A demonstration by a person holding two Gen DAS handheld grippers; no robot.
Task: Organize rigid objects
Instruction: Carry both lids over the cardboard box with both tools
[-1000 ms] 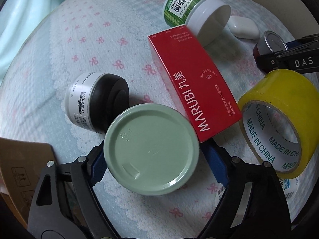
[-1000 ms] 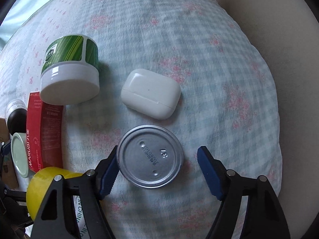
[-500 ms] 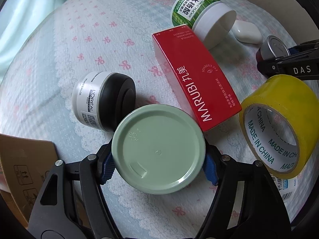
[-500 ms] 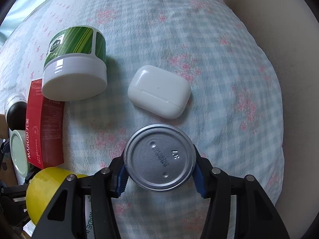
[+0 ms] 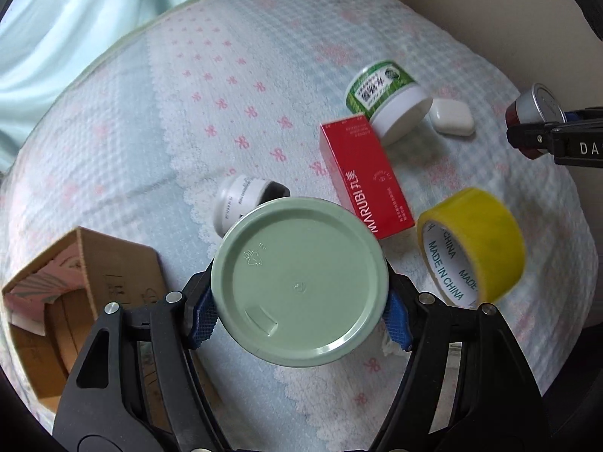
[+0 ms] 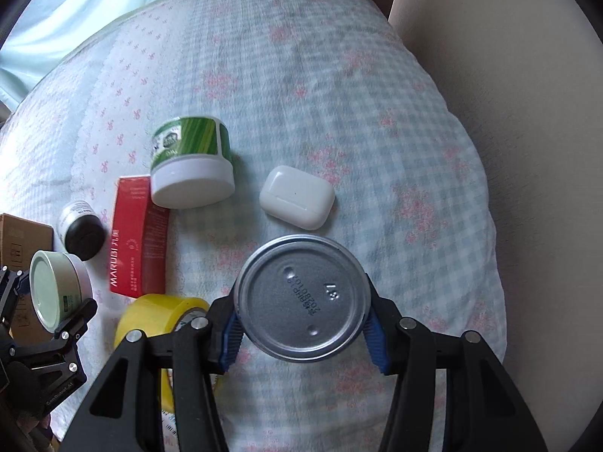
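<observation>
Claws grip upright containers, bases facing up: left claw [image 5: 300,320] green jar [image 5: 299,280], right claw [image 6: 302,333] tin [image 6: 301,297].

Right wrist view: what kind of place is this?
Probably a bedroom, at home: the items lie on a soft quilted bedspread with pink prints, pale curtain fabric hangs behind, and toiletries such as a green-labelled cream jar lie about.

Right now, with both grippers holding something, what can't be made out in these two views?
- Left wrist view: black-lidded jar half hidden behind the green-lidded jar.
- Left wrist view: cardboard box contents, cut off by the gripper frame.
- Right wrist view: yellow tape roll partly behind the right gripper; silver can body hidden beneath its end.
</observation>
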